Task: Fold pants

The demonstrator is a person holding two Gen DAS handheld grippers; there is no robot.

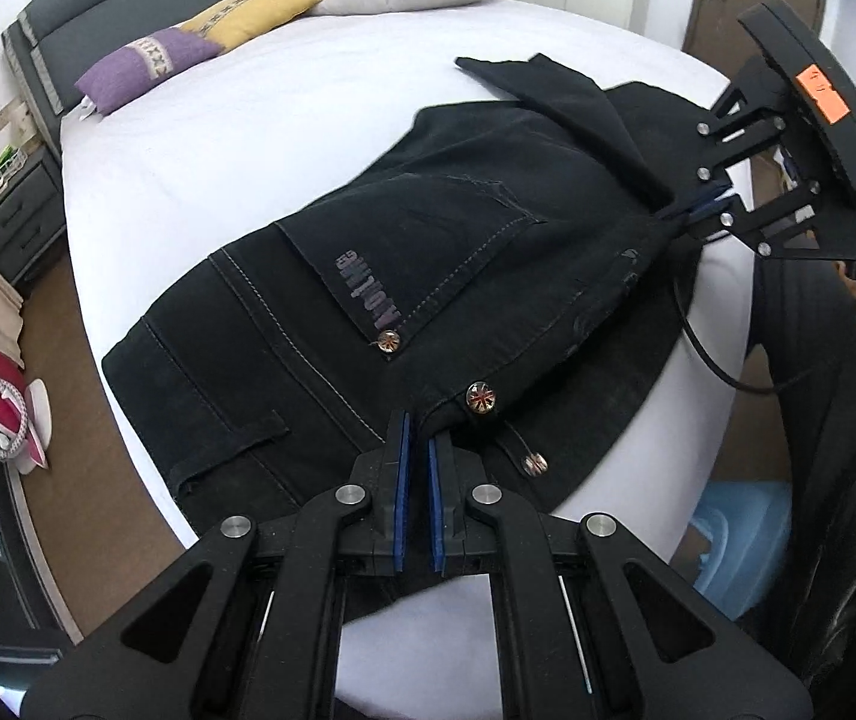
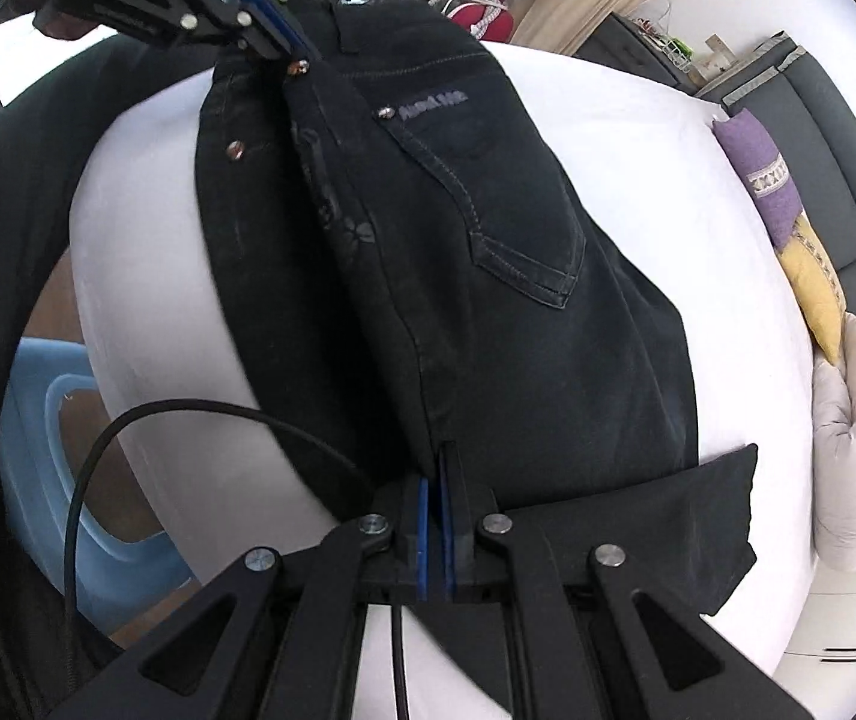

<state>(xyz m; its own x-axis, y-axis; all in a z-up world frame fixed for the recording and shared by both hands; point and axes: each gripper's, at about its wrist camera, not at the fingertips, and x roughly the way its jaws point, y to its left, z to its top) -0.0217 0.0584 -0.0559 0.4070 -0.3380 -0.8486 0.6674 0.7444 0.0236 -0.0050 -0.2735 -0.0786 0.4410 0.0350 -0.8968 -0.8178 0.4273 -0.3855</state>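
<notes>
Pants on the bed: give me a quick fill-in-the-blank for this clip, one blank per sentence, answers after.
1. The pants lying on the bed are ____ in color.
2. The left gripper grips the pants at the ____ end, near the metal button.
3. The right gripper is ____ on the fabric at the other end.
4. Beside the yellow pillow lies a ____ pillow.

Answers: black; waistband; shut; purple
</notes>
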